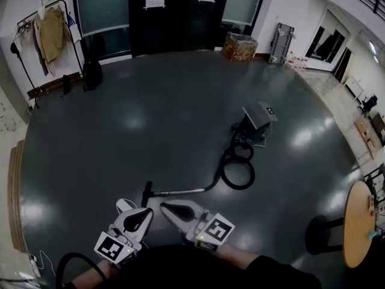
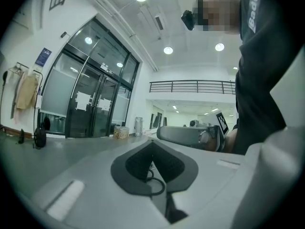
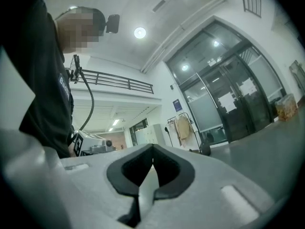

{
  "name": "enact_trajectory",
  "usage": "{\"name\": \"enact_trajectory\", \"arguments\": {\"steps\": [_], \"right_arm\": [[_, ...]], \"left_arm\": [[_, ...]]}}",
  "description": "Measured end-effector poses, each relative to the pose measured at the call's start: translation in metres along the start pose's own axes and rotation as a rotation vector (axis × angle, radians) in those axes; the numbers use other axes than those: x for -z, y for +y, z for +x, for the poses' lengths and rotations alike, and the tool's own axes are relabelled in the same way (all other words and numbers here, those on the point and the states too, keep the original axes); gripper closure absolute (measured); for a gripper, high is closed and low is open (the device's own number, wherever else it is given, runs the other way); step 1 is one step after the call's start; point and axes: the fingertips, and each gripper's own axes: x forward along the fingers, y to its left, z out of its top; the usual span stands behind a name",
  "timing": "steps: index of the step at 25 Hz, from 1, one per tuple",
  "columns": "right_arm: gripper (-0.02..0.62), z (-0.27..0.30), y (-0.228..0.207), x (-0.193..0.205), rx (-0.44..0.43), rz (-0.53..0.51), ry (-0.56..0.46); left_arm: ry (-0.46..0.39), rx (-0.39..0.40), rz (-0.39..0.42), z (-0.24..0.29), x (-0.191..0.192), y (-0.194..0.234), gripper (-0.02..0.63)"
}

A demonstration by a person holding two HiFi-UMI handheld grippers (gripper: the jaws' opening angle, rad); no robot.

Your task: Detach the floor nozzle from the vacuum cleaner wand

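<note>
The vacuum cleaner body (image 1: 258,124) stands on the dark floor, right of centre in the head view. Its black hose (image 1: 237,168) lies coiled in front of it. From the hose a thin metal wand (image 1: 180,191) runs left to a small black floor nozzle (image 1: 146,194). At the bottom of that view my left gripper (image 1: 142,212) and right gripper (image 1: 165,208) are side by side near my body, just short of the nozzle and touching nothing. Both are shut and empty: the left gripper (image 2: 152,162) and right gripper (image 3: 152,168) each show their jaws meeting, and neither gripper view shows the vacuum.
A coat rack (image 1: 49,35) with a jacket and a black bag (image 1: 91,74) stand at the back left. A box (image 1: 240,46) and a grey trolley (image 1: 281,42) sit by the glass doors (image 1: 174,11). A round wooden table (image 1: 360,223) is at the right edge.
</note>
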Motion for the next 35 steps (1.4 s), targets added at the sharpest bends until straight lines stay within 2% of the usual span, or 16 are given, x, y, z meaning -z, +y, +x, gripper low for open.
{"name": "enact_trajectory", "arguments": {"steps": [4,8,11,16,20,28,35], "right_arm": [[0.594,-0.014,-0.009,0.000,-0.017,0.027,-0.010],[0.594,-0.030,-0.029,0.004,-0.019,0.033,-0.005],[0.594,-0.040,-0.042,0.015,-0.020,0.057,0.012],[0.594,-0.029,-0.051,0.027,0.005,0.102,0.067],[0.594,0.004,-0.056,0.033,0.030,0.109,0.089],[0.594,0.075,-0.081,0.057,0.162,0.038,0.180],[0.594,0.102,-0.102,0.085,0.231,0.049,0.233]], "left_arm": [[0.013,-0.040,-0.004,0.009,0.001,-0.003,0.606],[-0.027,-0.081,0.002,0.021,-0.012,-0.005,0.606],[0.011,-0.124,0.019,0.020,-0.001,-0.004,0.606],[0.045,-0.132,0.033,0.014,0.009,0.010,0.606],[0.047,-0.134,-0.004,0.005,0.018,0.048,0.606],[0.048,-0.093,0.018,-0.020,0.023,0.142,0.606],[0.091,-0.092,0.044,-0.020,0.054,0.199,0.606]]}}
